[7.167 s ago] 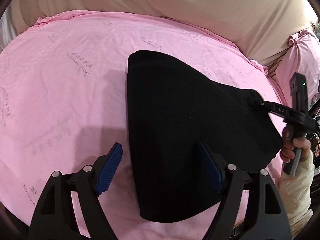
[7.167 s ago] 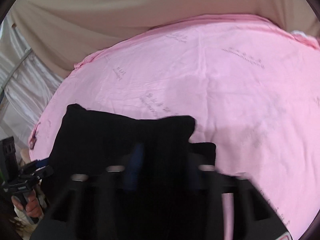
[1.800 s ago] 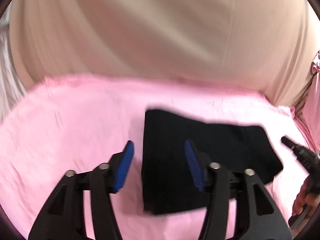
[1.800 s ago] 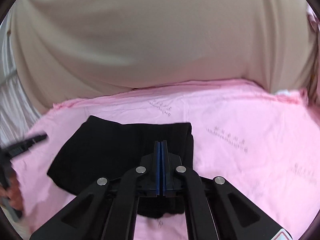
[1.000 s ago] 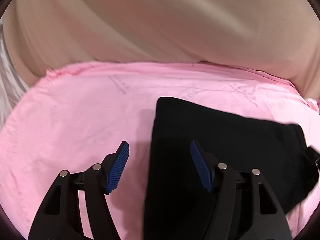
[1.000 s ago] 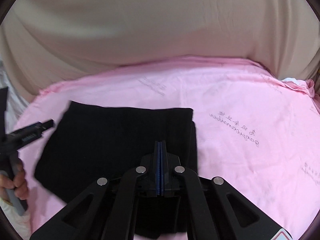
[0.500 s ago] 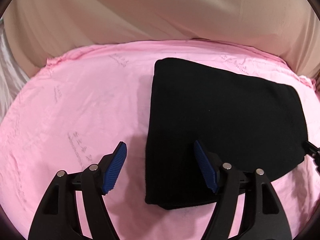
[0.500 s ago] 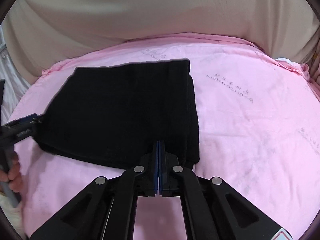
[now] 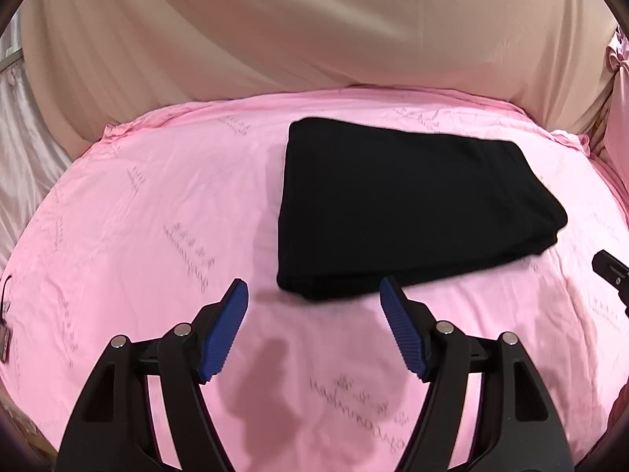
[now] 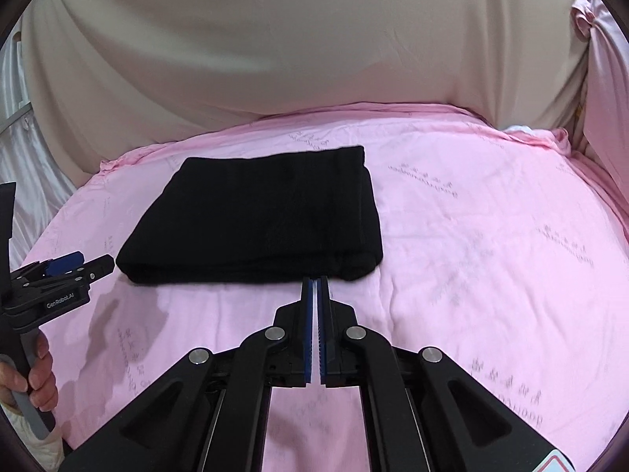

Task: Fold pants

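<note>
Pants (image 9: 409, 204), black, folded into a flat squarish packet, lie on the pink sheet (image 9: 157, 212) toward its far side, nothing touching them. Left gripper (image 9: 313, 295): blue ribbed pads spread wide, jaws having just been opening, nothing between them; tips sit short of the packet's near edge, over bare sheet, with a shadow of the tool on the cloth below. Right gripper (image 10: 313, 280): pads pressed together with only a hairline gap, holding nothing, tips just short of the packet's near right corner. Writing: in the right wrist view the left gripper's side plate reads "GenRobot.AI" in white letters. The sheet carries repeated grey printed script in rows; the letters are too faint and warped to read in either view. A red-edged sticker (image 10: 560, 462) shows at the bottom right corner of the right wrist view, its content cut off. Right wrist view alone shows the hand (image 10: 37, 369) wrapped round the left tool's grey handle, plus a cream sleeve below it at the frame edge. Left wrist view alone shows a small dark tag on a cord (image 9: 4, 334) at the sheet's left edge; of the right tool it gives only a black tip at the right margin. Beige drape (image 10: 298, 47) hangs behind the sheet in both views; pink curtain (image 10: 605, 78) at right.
</note>
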Action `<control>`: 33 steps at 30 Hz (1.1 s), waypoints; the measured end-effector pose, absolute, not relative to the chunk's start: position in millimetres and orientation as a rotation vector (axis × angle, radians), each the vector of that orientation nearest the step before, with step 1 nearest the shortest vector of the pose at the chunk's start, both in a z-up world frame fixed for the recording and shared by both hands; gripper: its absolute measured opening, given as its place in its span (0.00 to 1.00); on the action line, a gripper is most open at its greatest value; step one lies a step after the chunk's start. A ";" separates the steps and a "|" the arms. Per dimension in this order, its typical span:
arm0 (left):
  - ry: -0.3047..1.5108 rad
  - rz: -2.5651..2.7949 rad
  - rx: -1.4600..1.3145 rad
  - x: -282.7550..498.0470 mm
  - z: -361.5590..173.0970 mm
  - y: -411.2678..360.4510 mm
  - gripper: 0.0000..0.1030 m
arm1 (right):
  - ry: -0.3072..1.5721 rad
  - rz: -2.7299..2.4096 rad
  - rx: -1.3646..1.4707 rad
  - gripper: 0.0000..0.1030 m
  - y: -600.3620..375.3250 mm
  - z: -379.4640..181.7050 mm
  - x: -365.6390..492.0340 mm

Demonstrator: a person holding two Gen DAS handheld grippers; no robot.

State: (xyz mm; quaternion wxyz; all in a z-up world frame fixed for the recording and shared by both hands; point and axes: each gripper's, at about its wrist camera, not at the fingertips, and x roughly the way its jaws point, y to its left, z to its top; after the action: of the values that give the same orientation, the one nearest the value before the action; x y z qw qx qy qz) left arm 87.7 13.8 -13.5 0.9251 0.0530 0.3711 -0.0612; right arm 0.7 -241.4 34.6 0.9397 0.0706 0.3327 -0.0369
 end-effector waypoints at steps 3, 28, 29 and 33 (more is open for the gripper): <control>0.770 -0.125 0.098 77.7 -22.0 12.8 0.71 | 0.674 -0.115 0.140 0.05 -239.9 24.8 -10.2; 0.776 -0.139 0.076 77.9 -65.1 6.0 0.86 | 0.797 -0.121 0.183 0.14 -221.1 -30.2 -5.4; 0.771 -0.146 0.070 78.0 -64.6 6.6 0.86 | 0.799 -0.116 0.182 0.14 -219.6 -30.5 -4.3; 0.782 -0.141 0.066 80.2 -66.9 6.5 0.86 | 0.800 -0.124 0.180 0.14 -218.3 -30.2 -1.3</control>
State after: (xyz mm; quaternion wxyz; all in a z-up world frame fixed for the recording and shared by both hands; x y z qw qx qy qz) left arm 80.2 6.5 -66.9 0.9217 0.0319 0.3805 -0.0684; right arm -1.3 -218.3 -30.2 0.9151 0.0876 0.3888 -0.0603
